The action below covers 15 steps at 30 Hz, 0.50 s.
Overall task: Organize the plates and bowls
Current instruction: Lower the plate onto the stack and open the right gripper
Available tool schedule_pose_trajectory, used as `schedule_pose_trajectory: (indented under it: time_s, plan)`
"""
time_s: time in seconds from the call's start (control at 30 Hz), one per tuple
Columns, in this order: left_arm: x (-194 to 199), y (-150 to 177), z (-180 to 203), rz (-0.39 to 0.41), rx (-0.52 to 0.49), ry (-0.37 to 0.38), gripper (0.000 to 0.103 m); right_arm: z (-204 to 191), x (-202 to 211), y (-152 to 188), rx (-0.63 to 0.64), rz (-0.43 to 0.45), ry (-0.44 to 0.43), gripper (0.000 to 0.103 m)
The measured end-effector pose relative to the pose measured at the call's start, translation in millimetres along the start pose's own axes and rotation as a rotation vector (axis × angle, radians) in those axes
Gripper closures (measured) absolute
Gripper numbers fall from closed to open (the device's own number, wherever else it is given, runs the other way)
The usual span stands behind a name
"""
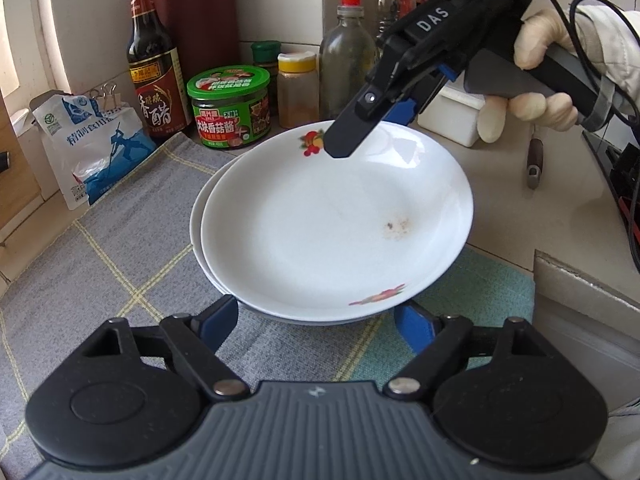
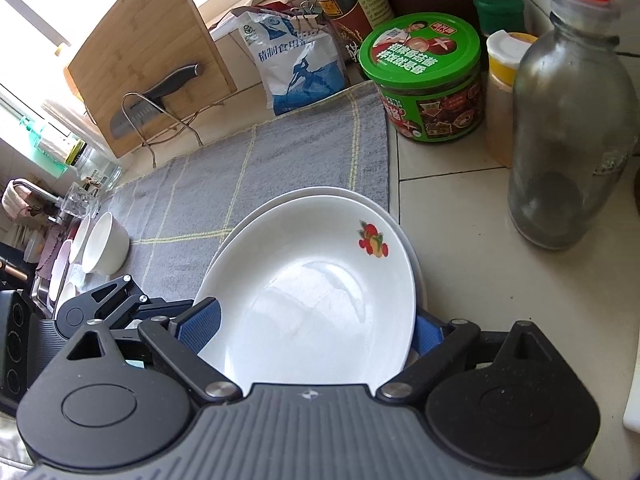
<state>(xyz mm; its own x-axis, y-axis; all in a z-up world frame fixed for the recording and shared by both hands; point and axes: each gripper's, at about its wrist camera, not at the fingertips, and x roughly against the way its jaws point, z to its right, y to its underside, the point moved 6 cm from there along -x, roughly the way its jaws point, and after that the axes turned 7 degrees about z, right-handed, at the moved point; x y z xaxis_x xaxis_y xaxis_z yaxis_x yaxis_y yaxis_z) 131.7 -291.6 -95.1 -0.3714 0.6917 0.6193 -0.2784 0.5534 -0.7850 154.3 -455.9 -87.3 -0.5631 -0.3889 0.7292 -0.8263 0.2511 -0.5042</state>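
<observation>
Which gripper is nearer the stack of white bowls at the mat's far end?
Left. The left gripper sits just beside the bowls, at the near edge of the top plate. The right gripper is at that plate's opposite rim, a plate's width farther away.

The top plate [image 1: 336, 220] is glossy white glazed ceramic with printed fruit decals, lying on a matt, woven grey cloth mat [image 1: 132, 248] with yellow lines. The gripper's pads [image 2: 200, 326] look like ribbed blue rubber on matt black plastic links with shiny metal pins. The cutting board [image 2: 148, 52] is smooth pale wood, and the bottle [image 2: 568, 136] is cloudy glass.
</observation>
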Motion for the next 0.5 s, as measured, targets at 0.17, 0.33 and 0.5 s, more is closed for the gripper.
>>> schedule_pose_trajectory:
  time_s: [0.17, 0.33, 0.5]
  plan:
    - [-1.2, -0.5, -0.4, 0.001, 0.008, 0.006, 0.015, -2.8, 4.6, 1.9, 0.011, 0.006, 0.022, 0.004]
    - [-0.7, -1.1, -0.7, 0.004, 0.009, 0.008, 0.015, -3.5, 9.2, 5.0, 0.006, 0.02, 0.041, 0.004]
    - [-1.0, -0.8, -0.8, 0.005, 0.005, 0.011, 0.015, -7.1, 12.3, 8.0, 0.018, 0.026, 0.068, 0.004]
